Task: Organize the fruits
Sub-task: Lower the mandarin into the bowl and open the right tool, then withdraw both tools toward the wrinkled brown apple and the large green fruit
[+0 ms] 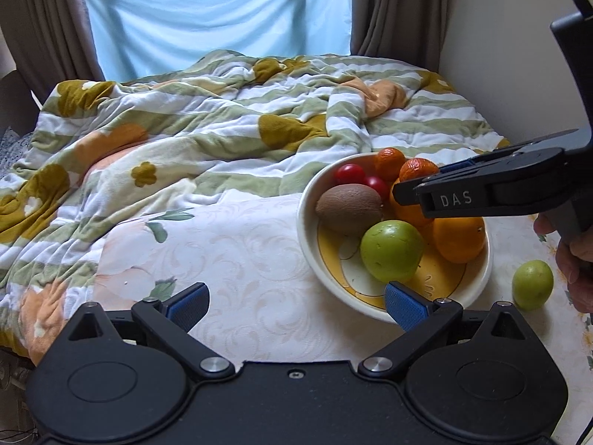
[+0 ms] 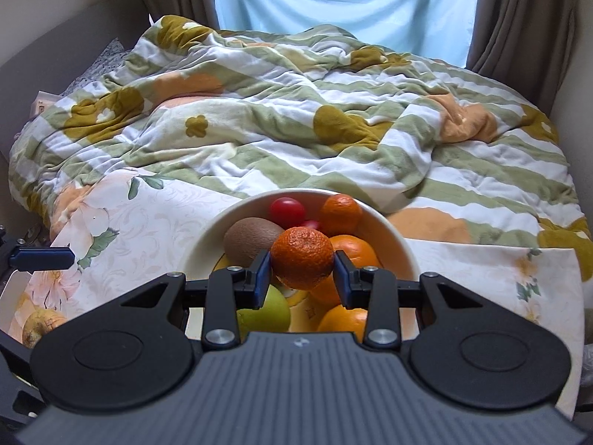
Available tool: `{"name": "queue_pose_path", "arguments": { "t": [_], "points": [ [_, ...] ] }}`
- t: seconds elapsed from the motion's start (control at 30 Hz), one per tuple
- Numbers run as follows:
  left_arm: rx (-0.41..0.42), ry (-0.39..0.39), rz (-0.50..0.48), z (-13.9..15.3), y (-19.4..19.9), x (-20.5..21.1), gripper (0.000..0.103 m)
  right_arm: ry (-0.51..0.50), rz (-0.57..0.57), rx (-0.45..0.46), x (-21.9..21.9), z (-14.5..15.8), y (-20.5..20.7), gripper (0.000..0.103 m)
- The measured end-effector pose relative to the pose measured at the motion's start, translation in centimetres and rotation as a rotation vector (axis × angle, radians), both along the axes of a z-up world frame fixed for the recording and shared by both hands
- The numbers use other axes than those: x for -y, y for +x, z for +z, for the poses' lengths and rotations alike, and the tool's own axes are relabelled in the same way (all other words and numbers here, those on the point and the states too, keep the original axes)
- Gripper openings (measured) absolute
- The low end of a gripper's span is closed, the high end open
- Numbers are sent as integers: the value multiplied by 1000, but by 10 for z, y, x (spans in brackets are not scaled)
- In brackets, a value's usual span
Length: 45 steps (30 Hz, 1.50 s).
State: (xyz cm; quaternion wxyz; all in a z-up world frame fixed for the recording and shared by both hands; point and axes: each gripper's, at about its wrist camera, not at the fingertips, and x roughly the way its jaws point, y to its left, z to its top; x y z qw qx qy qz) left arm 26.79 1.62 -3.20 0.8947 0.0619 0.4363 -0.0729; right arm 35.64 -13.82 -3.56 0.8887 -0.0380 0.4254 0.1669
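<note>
A cream bowl with a yellow inside sits on a floral cloth. It holds a kiwi, a green apple, oranges, red tomatoes and a mandarin. My right gripper is shut on a second mandarin, held just above the fruit in the bowl. My left gripper stands wide open and empty at the bowl's near left rim. Another green fruit lies on the cloth right of the bowl.
A rumpled green-striped blanket covers the bed behind the bowl, with curtains and a wall beyond. A hand grips the right tool's handle. A yellowish fruit lies at the lower left, near the left gripper's finger.
</note>
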Motion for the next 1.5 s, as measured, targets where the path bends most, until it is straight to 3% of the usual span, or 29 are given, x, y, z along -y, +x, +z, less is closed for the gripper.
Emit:
{"name": "queue_pose_path", "arguments": {
  "t": [0.23, 0.33, 0.37, 0.47, 1.0, 1.5],
  "points": [
    [10, -3, 18, -2, -7, -6, 102, -3, 17, -4, -4, -9, 2, 52],
    [13, 2, 16, -2, -8, -5, 102, -8, 32, 42, -5, -4, -4, 85],
    [13, 3, 17, -2, -8, -5, 102, -18, 30, 66, -5, -1, -7, 103],
    [14, -2, 22, -1, -10, -4, 102, -59, 20, 131, -4, 4, -15, 103],
    [63, -17, 51, 24, -38, 7, 103, -11, 5, 139, 14, 33, -40, 103],
    [175, -12, 111, 67, -98, 20, 103, -6, -46, 172, 62, 80, -107, 103]
  ]
}}
